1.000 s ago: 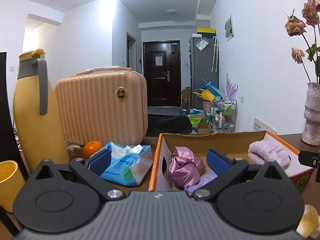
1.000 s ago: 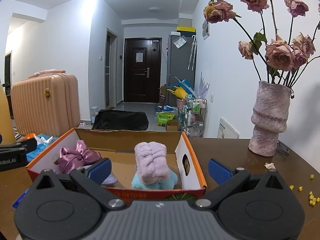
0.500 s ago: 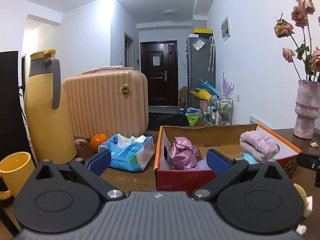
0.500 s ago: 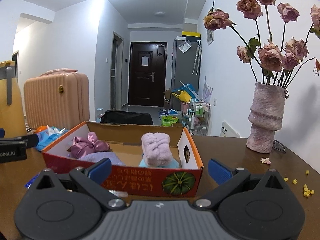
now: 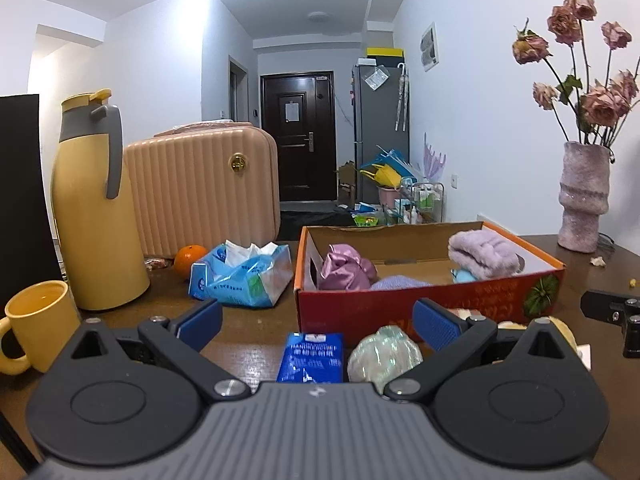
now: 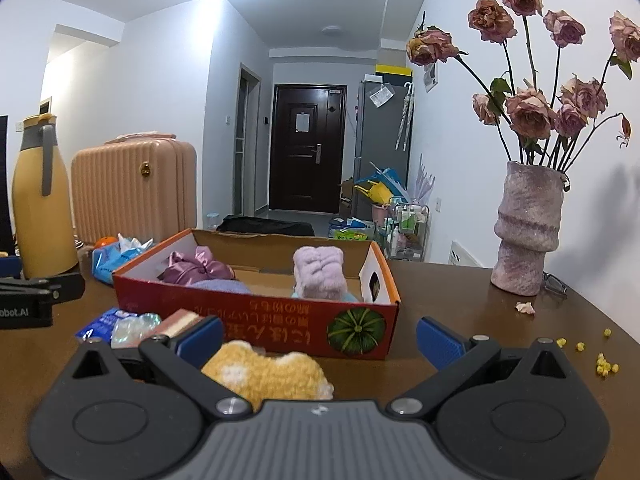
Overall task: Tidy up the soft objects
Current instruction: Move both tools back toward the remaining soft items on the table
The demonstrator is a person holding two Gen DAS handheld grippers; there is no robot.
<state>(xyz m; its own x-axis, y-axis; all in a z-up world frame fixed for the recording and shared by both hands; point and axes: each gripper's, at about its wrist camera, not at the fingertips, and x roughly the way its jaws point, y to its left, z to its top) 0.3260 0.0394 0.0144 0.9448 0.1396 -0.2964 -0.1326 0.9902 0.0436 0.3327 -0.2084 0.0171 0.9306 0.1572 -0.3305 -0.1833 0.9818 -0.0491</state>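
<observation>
A red cardboard box [image 5: 424,304] [image 6: 256,316] on the brown table holds a pink satin scrunchie [image 5: 346,266] [image 6: 196,268], a fluffy lilac roll [image 5: 482,254] [image 6: 320,272] and a light blue item [image 5: 464,275]. My left gripper [image 5: 316,322] is open, with a shiny pale green pouf [image 5: 384,354] and a blue tissue pack [image 5: 312,356] lying between its fingers. My right gripper [image 6: 318,338] is open over a fuzzy yellow soft toy [image 6: 268,374]. A pink-and-cream block [image 6: 180,322] lies left of it.
On the left stand a yellow thermos [image 5: 94,208], a yellow mug [image 5: 36,324], a peach suitcase [image 5: 204,188], an orange [image 5: 190,258] and a blue tissue bag [image 5: 244,276]. A vase of dried roses [image 6: 526,232] stands at the right. Yellow crumbs [image 6: 600,360] dot the table.
Both grippers have pulled back from the box and dropped lower. The pouf, tissue pack and yellow toy on the table in front of the box have come into view.
</observation>
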